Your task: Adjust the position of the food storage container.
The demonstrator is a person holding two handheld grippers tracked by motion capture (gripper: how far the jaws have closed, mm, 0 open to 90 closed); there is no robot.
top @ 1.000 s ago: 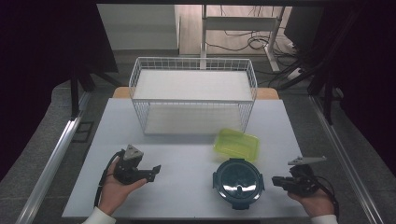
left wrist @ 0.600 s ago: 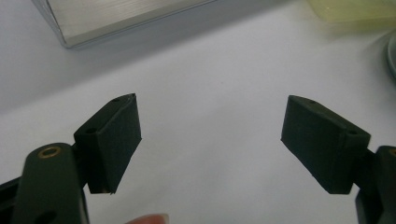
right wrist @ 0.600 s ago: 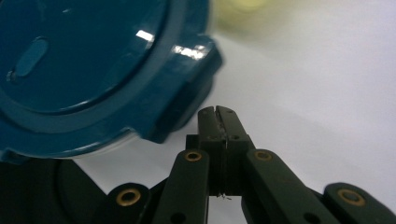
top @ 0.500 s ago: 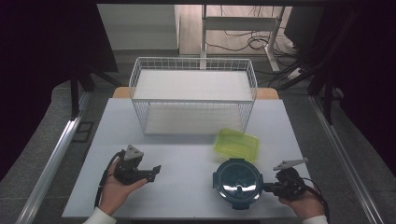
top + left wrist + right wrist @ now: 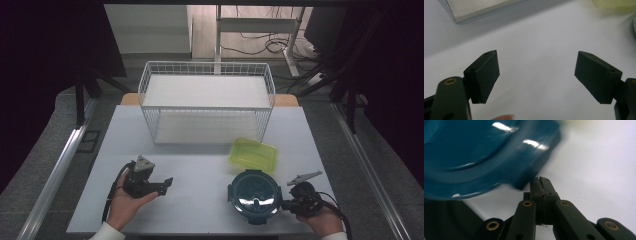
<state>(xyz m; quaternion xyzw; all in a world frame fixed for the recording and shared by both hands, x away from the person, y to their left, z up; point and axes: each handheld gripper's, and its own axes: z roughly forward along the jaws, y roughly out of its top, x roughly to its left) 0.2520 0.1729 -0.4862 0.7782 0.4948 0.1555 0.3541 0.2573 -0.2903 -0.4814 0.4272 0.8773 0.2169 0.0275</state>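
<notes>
The round teal container (image 5: 254, 194) sits at the lower centre of the high view, its latch tab facing the right gripper (image 5: 541, 180), whose jaws are pressed together with nothing between them, just beside that tab. To work the latch cleanly, the tip probably needs to come in low and square. The left gripper (image 5: 536, 75) rests at lower left, jaws spread wide and empty. The green container (image 5: 253, 154) lies just above the teal one.

The person wears white cuffs and holds two black grippers, the left gripper (image 5: 167, 183) topped by a grey three-cornered plate (image 5: 144, 163), the right gripper (image 5: 284, 204) likewise, each with a black cable, wedge-shaped pads (image 5: 486, 75) and brass-ringed pivots (image 5: 527, 203).
</notes>
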